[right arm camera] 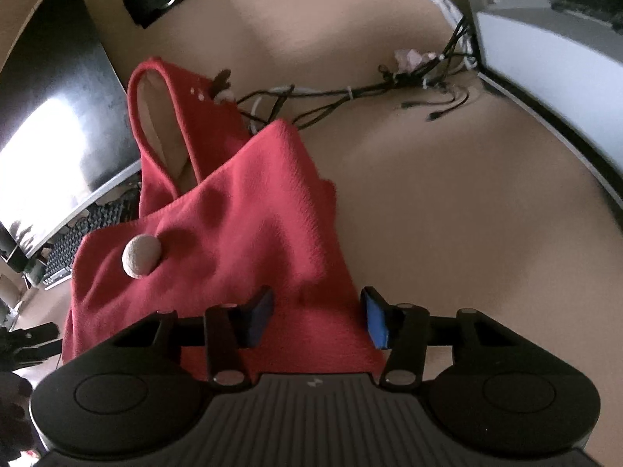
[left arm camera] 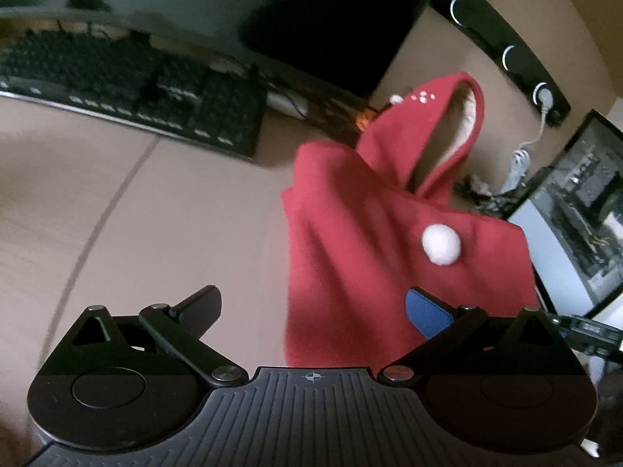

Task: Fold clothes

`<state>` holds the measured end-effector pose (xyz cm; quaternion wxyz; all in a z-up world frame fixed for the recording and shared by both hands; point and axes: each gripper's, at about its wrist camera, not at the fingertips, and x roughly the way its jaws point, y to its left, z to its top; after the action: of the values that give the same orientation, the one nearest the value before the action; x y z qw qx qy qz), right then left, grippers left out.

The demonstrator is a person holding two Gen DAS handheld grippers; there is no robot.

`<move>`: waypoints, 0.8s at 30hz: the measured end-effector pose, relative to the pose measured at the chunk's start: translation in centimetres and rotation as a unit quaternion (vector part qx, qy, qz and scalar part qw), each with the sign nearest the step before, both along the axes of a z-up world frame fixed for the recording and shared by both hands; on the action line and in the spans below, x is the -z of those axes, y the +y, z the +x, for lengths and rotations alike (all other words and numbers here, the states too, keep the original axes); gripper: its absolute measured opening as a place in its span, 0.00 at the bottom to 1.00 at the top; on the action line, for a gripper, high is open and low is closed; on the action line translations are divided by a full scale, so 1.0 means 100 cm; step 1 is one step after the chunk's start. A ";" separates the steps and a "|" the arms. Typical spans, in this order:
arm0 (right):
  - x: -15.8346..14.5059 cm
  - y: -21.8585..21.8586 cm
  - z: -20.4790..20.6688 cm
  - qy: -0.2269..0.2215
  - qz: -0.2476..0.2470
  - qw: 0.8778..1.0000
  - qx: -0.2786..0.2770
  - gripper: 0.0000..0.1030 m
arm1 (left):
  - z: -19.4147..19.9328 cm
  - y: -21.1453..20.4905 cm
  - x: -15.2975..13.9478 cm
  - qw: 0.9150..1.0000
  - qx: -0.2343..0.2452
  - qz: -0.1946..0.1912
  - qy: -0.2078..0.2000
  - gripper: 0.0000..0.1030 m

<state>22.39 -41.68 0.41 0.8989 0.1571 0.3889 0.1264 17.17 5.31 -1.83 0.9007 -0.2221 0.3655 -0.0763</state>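
A small red hooded garment point(left arm camera: 373, 241) with a white pompom point(left arm camera: 441, 243) lies bunched on the tan table, its hood standing up at the far end. My left gripper point(left arm camera: 315, 311) is open; the cloth lies against its right blue pad point(left arm camera: 428, 313), the left finger is clear of it. In the right wrist view the garment point(right arm camera: 241, 225) and its pompom point(right arm camera: 141, 254) fill the centre-left. My right gripper point(right arm camera: 317, 319) is open with its jaws on either side of the near edge of the cloth.
A black keyboard point(left arm camera: 128, 85) and a dark monitor point(left arm camera: 331, 19) sit at the back left. A black bar with ring lights point(left arm camera: 510, 54) runs along the back right. A bundle of cables point(right arm camera: 370, 93) and a computer case point(right arm camera: 545, 58) stand beyond the garment.
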 end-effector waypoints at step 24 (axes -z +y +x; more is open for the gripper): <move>-0.038 -0.007 -0.031 -0.023 -0.111 0.993 0.021 0.36 | -0.028 -0.013 -0.024 0.994 0.085 0.062 -0.029 0.84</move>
<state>19.28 -42.39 4.20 0.9220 0.0615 0.3764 0.0670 14.36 4.01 0.60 0.9132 -0.1315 0.3609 -0.1363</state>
